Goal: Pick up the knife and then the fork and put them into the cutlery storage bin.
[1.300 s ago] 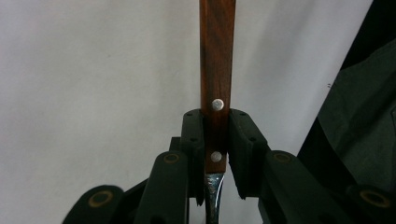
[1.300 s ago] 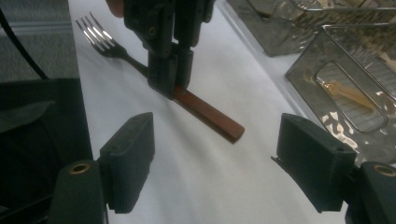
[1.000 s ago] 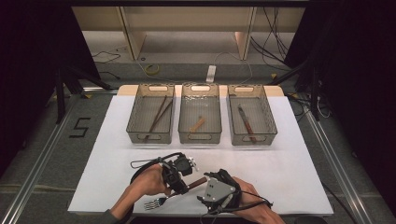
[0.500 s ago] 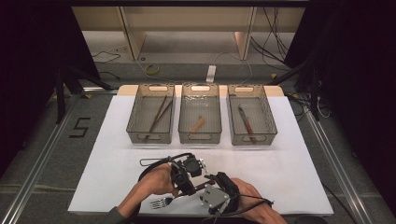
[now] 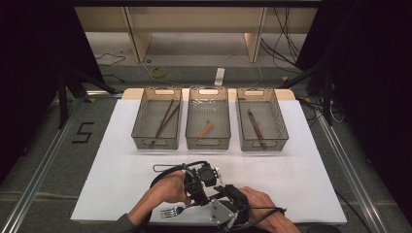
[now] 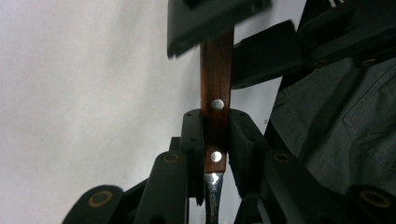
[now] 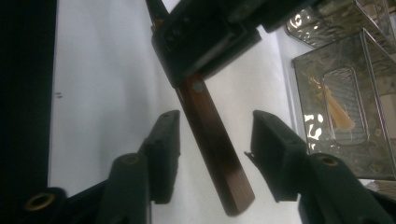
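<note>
A fork with a dark wooden handle and steel tines is held just above the white table at the front edge. My left gripper is shut on the riveted handle near the neck; from above it sits over the fork. My right gripper stands open around the free end of the handle. Its jaws have just been closing, with a gap left on each side. In the high view, my right gripper is close to the right of the left one.
Three mesh bins stand in a row at the back of the table. The left bin holds dark chopsticks, the middle bin a light wooden piece, the right bin a knife. A person's forearms enter from the bottom edge.
The left hand has shifted a little to the right with the fork, bringing the handle between the right jaws. The right jaws have narrowed around the handle.
</note>
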